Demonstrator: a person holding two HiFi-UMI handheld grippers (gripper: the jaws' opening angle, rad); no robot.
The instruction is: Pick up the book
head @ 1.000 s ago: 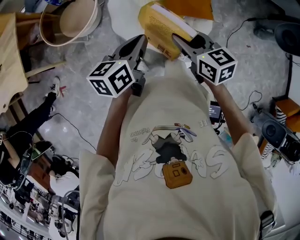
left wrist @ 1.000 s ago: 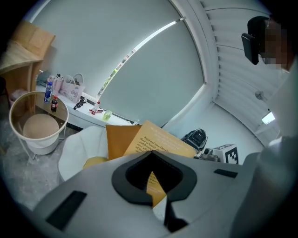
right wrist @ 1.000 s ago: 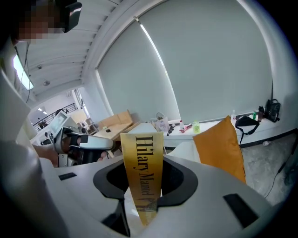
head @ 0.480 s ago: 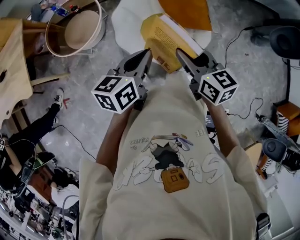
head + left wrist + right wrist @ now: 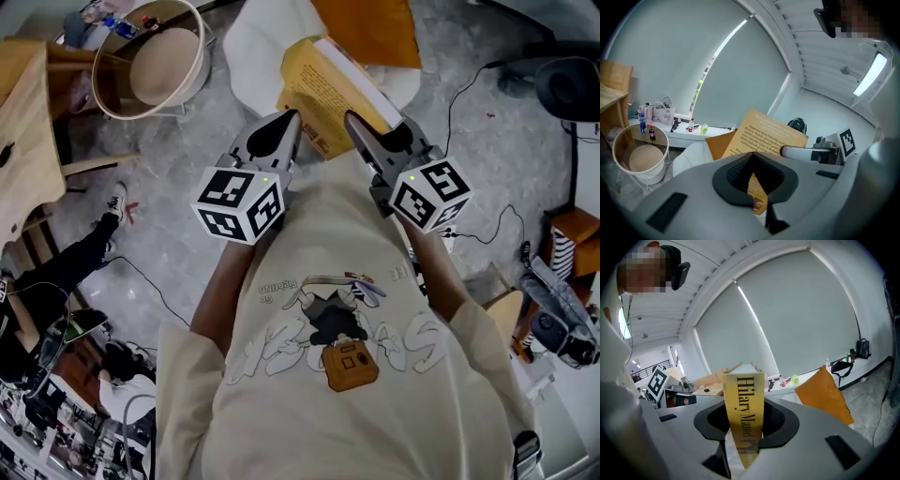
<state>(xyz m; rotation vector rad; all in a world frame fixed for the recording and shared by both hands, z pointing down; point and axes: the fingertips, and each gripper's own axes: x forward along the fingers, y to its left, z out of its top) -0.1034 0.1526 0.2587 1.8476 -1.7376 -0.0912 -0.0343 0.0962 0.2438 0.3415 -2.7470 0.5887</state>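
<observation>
The book (image 5: pixel 323 89) is a thick yellow volume with white page edges, held up in the air over a white cushion (image 5: pixel 258 42). My right gripper (image 5: pixel 375 129) is shut on its spine, which stands upright between the pads in the right gripper view (image 5: pixel 745 408). My left gripper (image 5: pixel 281 127) is beside it with its jaws together, tip at the book's lower corner. The left gripper view shows the back cover (image 5: pixel 768 136) face-on beyond the jaws (image 5: pixel 759 197). Whether the left tip touches the book I cannot tell.
A round wooden tub (image 5: pixel 155 61) stands at the upper left beside a wooden table (image 5: pixel 23 131). An orange cushion (image 5: pixel 370 28) lies behind the white one. Cables and a black device (image 5: pixel 572 84) lie on the floor to the right. A seated person's leg (image 5: pixel 66 248) is at the left.
Both grippers have risen with the book, which is now higher above the white cushion. The left gripper has rolled a little. The right grip on the spine is unchanged.
</observation>
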